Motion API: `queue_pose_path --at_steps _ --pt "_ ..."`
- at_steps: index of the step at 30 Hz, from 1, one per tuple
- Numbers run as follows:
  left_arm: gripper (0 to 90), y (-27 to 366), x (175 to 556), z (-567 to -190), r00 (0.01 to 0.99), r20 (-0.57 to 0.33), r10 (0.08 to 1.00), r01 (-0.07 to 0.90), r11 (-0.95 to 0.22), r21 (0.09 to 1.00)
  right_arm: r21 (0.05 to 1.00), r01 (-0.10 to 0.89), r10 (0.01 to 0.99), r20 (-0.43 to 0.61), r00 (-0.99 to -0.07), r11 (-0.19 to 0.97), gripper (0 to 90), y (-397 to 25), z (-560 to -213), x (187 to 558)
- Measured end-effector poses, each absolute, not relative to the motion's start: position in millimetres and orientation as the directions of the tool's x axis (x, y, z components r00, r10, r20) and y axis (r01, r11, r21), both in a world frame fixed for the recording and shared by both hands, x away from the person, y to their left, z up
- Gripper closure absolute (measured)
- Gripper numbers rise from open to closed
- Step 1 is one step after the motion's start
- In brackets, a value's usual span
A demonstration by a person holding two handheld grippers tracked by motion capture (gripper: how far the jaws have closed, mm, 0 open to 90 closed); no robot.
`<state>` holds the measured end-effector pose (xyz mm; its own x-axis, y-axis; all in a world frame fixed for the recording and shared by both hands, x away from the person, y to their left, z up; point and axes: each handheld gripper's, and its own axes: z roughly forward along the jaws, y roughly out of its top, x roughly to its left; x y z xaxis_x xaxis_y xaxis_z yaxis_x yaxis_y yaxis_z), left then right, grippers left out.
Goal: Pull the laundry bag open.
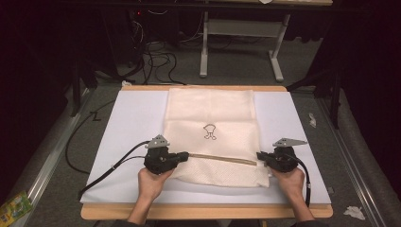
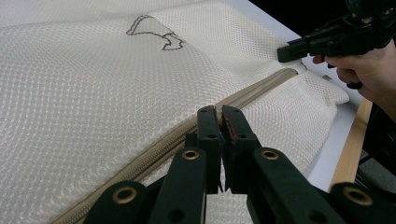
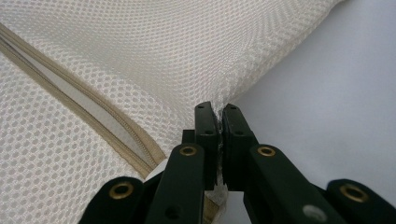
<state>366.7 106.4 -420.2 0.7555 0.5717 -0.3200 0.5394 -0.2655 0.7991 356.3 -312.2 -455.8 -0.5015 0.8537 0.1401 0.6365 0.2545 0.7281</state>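
Mesh bag (image 1: 210, 137) feels light and floppy. My left gripper (image 1: 182, 156) and right gripper (image 1: 261, 156) both clamp its fabric at the zipper (image 1: 222, 159) ends; hold there.

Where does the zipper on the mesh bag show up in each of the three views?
High view: the zipper runs across the near part of the mesh bag, between the two grippers.
Left gripper view: it slants from bottom left up to the right, toward the other gripper.
Right gripper view: it crosses the left side diagonally.
Shared landmark: the zipper's tan tape.
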Motion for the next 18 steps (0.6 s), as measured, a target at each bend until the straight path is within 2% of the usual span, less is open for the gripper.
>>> queue_pose_path --at_steps 18 --pt "86.8 118 362 -421 0.727 -0.321 0.607 0.541 -0.219 0.812 0.742 0.626 0.855 0.144 -0.499 0.24 87.9 -315 -453 354"
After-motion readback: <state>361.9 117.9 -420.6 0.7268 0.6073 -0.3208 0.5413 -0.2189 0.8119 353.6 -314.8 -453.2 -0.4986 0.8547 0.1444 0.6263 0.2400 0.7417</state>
